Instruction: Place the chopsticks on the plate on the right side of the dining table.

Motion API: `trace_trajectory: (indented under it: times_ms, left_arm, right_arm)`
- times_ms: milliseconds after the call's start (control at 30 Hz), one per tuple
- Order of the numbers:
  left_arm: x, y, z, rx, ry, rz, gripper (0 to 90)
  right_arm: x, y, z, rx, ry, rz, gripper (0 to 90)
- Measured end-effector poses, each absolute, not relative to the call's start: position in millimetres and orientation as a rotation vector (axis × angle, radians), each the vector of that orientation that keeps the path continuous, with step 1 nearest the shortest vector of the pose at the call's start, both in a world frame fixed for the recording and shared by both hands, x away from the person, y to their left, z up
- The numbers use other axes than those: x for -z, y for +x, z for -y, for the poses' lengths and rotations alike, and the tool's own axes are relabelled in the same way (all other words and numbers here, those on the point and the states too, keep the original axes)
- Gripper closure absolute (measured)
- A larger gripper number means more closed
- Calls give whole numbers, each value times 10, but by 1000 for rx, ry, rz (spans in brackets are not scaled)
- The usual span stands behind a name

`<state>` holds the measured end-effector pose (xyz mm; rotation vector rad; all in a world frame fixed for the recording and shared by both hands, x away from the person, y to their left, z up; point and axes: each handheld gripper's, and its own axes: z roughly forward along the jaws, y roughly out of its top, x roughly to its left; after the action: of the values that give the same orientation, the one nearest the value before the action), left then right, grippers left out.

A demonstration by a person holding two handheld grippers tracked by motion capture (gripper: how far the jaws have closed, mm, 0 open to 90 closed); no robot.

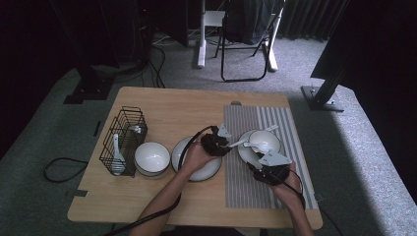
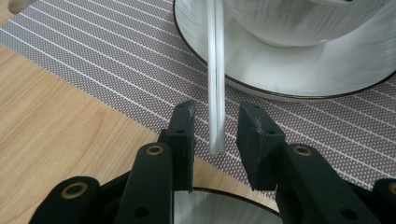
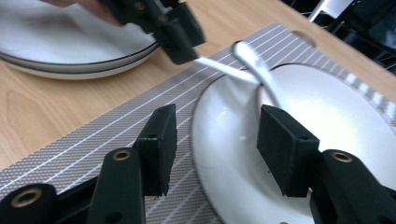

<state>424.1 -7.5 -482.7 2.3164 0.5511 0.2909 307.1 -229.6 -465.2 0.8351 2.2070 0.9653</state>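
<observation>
Both forearms are reaching in from the table's near edge. Left gripper (image 1: pixel 222 140) is sitting mid-table, jaws parted with gaps either side of a thin white handle. Right gripper (image 1: pixel 268 162) is hovering nearer the right edge, jaws spread wide.

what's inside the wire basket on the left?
A white ceramic spoon stands in the black wire basket, bowl end down at the near side. Something small and white sits farther back; too blurred to name. The basket floor can't be made out.
</observation>
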Motion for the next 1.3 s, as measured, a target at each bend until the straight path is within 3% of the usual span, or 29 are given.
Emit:
trace_trajectory:
  times_ms: [800, 1300]
  left_arm:
    - [4713, 4258, -32, -293, 2282, -567, 669]
    - [4716, 4234, -13, -302, 2292, -554, 649]
  right_arm:
    - [4297, 3410, 2641, -946, 781, -2173, 429]
    - [4247, 3654, 2739, -990, 785, -2130, 424]
